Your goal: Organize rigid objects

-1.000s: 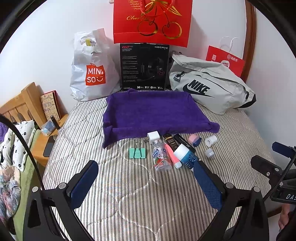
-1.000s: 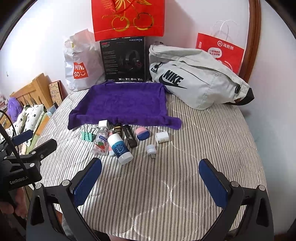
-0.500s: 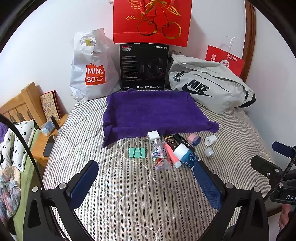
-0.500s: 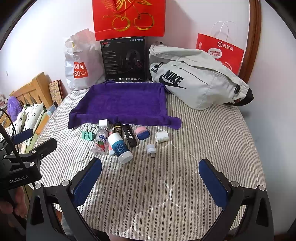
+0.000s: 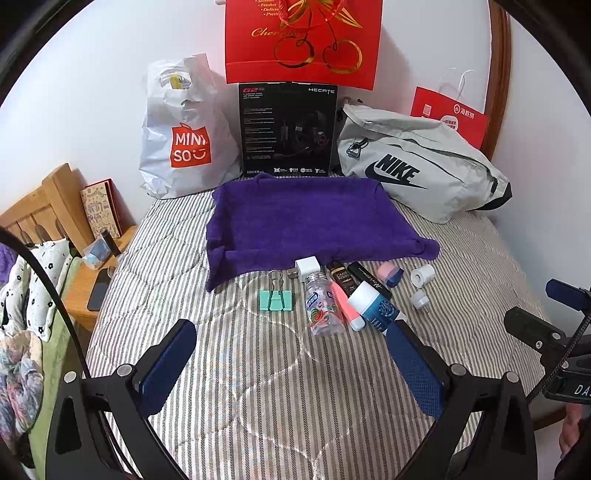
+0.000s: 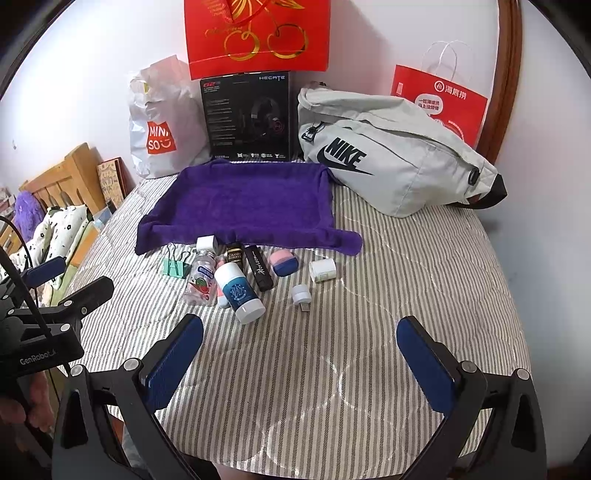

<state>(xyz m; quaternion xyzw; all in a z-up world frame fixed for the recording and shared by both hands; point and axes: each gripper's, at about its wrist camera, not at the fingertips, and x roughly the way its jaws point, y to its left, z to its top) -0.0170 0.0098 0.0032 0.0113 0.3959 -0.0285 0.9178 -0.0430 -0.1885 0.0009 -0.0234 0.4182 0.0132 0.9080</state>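
Bed cover (image 5: 258,369): quilted striped cloth, matt. Towel (image 5: 306,218): purple terry cloth, rough nap. Clear bottle (image 5: 322,306): glossy plastic. Binder clip (image 5: 275,299): mint body, wire metal handles. Bag (image 6: 391,162): grey woven cloth, matt. Gift bag (image 6: 258,33): glossy red paper. Headboard (image 5: 40,206): varnished wood.
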